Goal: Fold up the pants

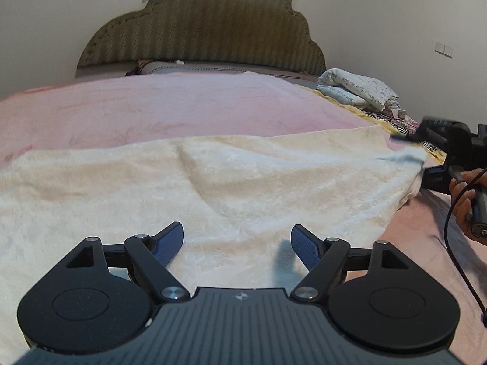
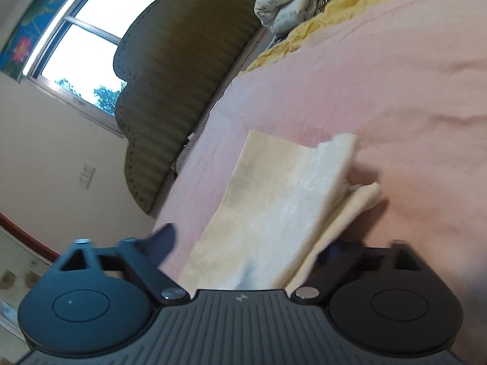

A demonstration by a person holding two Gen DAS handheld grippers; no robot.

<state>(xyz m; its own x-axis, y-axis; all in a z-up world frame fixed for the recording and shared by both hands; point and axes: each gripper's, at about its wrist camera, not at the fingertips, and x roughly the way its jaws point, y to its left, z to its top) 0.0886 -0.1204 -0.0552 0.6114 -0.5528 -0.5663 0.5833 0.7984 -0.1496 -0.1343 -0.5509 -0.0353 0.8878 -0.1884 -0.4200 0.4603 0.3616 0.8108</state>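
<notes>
Cream fleece pants [image 1: 213, 188] lie spread across a pink bed cover [image 1: 152, 112]. My left gripper [image 1: 237, 246] is open just above the near part of the pants, holding nothing. My right gripper [image 1: 426, 158] is at the right end of the pants, seen blurred from the left wrist. In the right wrist view the pants [image 2: 274, 206] lie between the wide-apart fingers of the right gripper [image 2: 243, 255]. Its left finger [image 2: 161, 243] shows; the right finger is hidden under the cloth. The view is tilted and blurred.
An olive padded headboard [image 1: 201, 30] stands at the far end of the bed. A bundle of white printed bedding [image 1: 356, 89] and a yellow sheet [image 2: 319, 21] lie at the far right. A window [image 2: 88, 33] is behind the headboard.
</notes>
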